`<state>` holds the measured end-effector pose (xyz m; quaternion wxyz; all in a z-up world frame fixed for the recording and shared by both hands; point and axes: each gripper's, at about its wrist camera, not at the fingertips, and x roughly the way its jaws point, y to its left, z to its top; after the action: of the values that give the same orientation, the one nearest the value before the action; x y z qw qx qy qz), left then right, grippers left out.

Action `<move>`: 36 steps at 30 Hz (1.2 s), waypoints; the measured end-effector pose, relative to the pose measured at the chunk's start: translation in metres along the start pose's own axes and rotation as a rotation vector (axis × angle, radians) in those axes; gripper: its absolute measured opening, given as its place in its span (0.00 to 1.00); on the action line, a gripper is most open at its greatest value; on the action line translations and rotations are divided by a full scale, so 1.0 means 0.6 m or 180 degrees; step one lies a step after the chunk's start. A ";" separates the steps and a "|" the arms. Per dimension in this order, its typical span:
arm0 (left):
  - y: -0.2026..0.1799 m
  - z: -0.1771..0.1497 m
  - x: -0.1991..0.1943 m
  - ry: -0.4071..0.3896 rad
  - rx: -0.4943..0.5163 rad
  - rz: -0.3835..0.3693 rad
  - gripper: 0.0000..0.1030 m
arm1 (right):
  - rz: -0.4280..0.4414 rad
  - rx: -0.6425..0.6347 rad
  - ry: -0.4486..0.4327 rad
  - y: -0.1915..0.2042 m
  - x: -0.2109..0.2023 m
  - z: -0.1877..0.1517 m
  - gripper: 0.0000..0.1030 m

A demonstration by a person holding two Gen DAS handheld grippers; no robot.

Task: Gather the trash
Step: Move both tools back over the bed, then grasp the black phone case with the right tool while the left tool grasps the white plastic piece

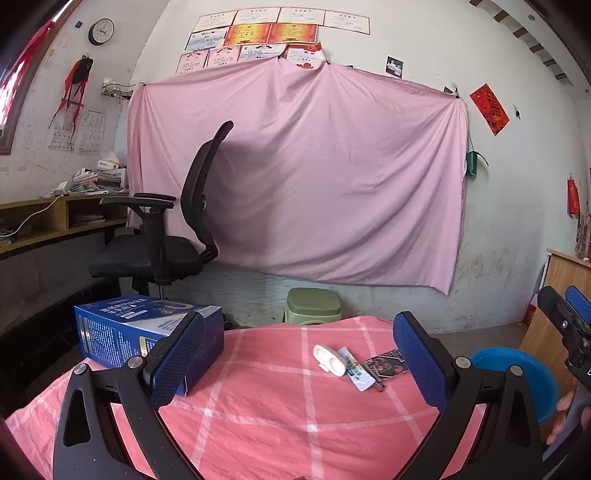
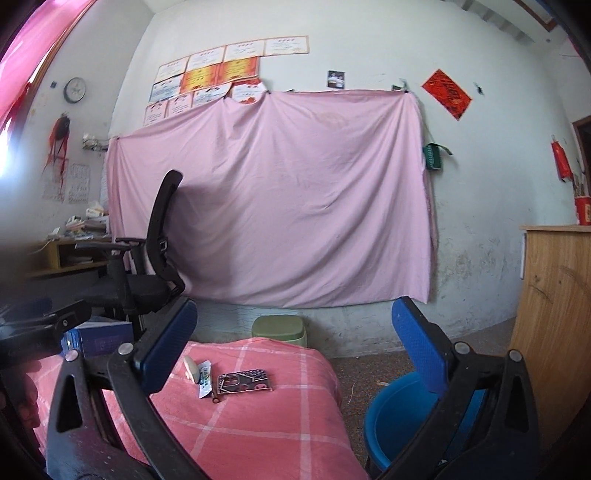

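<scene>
Fingers (image 1: 188,354) of both grippers spread wide, holding nothing; blue basin (image 2: 399,417) looks empty.

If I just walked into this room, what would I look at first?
Probably the big pink sheet pinned across the back wall, under rows of paper certificates. Next, the pink checked cloth on the table in front, with a blue cardboard box at its left end and a white plastic case, a small tube and a patterned phone case lying together near the middle. A round blue plastic basin stands on the floor at the right.
</scene>
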<state>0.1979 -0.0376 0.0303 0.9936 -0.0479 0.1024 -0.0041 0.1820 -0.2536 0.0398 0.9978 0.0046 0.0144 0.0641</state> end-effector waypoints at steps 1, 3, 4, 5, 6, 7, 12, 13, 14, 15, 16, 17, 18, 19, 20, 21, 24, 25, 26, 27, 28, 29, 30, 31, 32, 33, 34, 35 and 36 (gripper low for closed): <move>0.004 -0.002 0.009 0.0028 0.0000 0.0008 0.97 | 0.0021 -0.0023 0.0025 0.004 0.007 0.000 1.00; 0.012 -0.004 0.026 0.0080 -0.0006 0.0021 0.97 | 0.0078 -0.0092 0.0106 0.013 0.028 -0.004 1.00; 0.016 -0.007 0.035 0.0098 -0.0015 0.0018 0.97 | 0.0095 -0.0125 0.0141 0.016 0.037 -0.006 1.00; 0.018 -0.009 0.043 0.0108 -0.0021 0.0017 0.97 | 0.0109 -0.0155 0.0176 0.019 0.047 -0.009 1.00; 0.019 -0.011 0.050 0.0113 -0.0019 0.0012 0.97 | 0.0124 -0.0187 0.0213 0.022 0.058 -0.012 1.00; 0.019 -0.014 0.059 0.0120 -0.0004 0.0006 0.97 | 0.0132 -0.0210 0.0236 0.021 0.067 -0.014 1.00; 0.016 -0.024 0.106 0.0269 0.0072 -0.0023 0.97 | 0.0151 -0.0251 0.0483 0.021 0.121 -0.030 1.00; 0.016 -0.026 0.117 0.0329 0.0079 -0.0037 0.97 | 0.0155 -0.0246 0.0568 0.020 0.134 -0.033 1.00; 0.018 -0.027 0.132 0.0411 0.0092 -0.0054 0.97 | 0.0172 -0.0240 0.0691 0.018 0.152 -0.038 1.00; 0.019 -0.030 0.146 0.0492 0.0102 -0.0067 0.97 | 0.0181 -0.0242 0.0783 0.016 0.165 -0.043 1.00; 0.019 -0.032 0.160 0.0588 0.0110 -0.0089 0.97 | 0.0186 -0.0252 0.0888 0.016 0.179 -0.047 1.00; 0.019 -0.035 0.175 0.0687 0.0110 -0.0119 0.97 | 0.0203 -0.0275 0.1049 0.016 0.199 -0.054 1.00; 0.020 -0.038 0.190 0.0791 0.0094 -0.0143 0.97 | 0.0223 -0.0283 0.1159 0.015 0.211 -0.061 1.00; 0.021 -0.040 0.200 0.0864 0.0075 -0.0160 0.97 | 0.0247 -0.0284 0.1267 0.015 0.223 -0.067 1.00; 0.022 -0.043 0.212 0.0947 0.0050 -0.0180 0.97 | 0.0269 -0.0288 0.1382 0.014 0.236 -0.072 1.00; 0.022 -0.046 0.222 0.1025 0.0025 -0.0198 0.97 | 0.0276 -0.0303 0.1512 0.016 0.250 -0.080 1.00; 0.027 -0.054 0.251 0.1249 -0.0052 -0.0224 0.96 | 0.0333 -0.0361 0.1780 0.024 0.280 -0.098 1.00; 0.028 -0.057 0.261 0.1333 -0.0076 -0.0227 0.96 | 0.0370 -0.0387 0.1867 0.029 0.289 -0.104 1.00; 0.027 -0.058 0.267 0.1386 -0.0093 -0.0233 0.96 | 0.0397 -0.0406 0.1936 0.032 0.294 -0.109 1.00; 0.028 -0.062 0.273 0.1440 -0.0112 -0.0241 0.96 | 0.0444 -0.0427 0.2029 0.036 0.303 -0.114 1.00; 0.029 -0.065 0.280 0.1509 -0.0132 -0.0251 0.96 | 0.0490 -0.0452 0.2114 0.041 0.312 -0.120 1.00; 0.031 -0.067 0.284 0.1547 -0.0151 -0.0265 0.96 | 0.0515 -0.0473 0.2176 0.045 0.318 -0.123 1.00; 0.033 -0.068 0.287 0.1578 -0.0173 -0.0277 0.96 | 0.0569 -0.0505 0.2290 0.051 0.328 -0.129 1.00; 0.035 -0.070 0.290 0.1611 -0.0200 -0.0295 0.96 | 0.0594 -0.0523 0.2347 0.055 0.333 -0.134 1.00; 0.038 -0.068 0.289 0.1626 -0.0223 -0.0314 0.95 | 0.0617 -0.0562 0.2434 0.060 0.339 -0.142 1.00; 0.039 -0.069 0.290 0.1641 -0.0245 -0.0332 0.94 | 0.0633 -0.0591 0.2488 0.066 0.344 -0.145 1.00; 0.041 -0.071 0.292 0.1662 -0.0267 -0.0352 0.94 | 0.0667 -0.0621 0.2541 0.070 0.347 -0.150 1.00; 0.042 -0.070 0.293 0.1678 -0.0280 -0.0374 0.91 | 0.0692 -0.0649 0.2581 0.075 0.350 -0.153 1.00; 0.043 -0.071 0.295 0.1703 -0.0296 -0.0395 0.90 | 0.0725 -0.0690 0.2629 0.082 0.354 -0.157 1.00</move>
<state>0.3626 -0.0192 -0.0497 0.9258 -0.0969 0.3581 -0.0727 0.3833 -0.1772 -0.0597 0.8896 -0.1245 0.4046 0.1713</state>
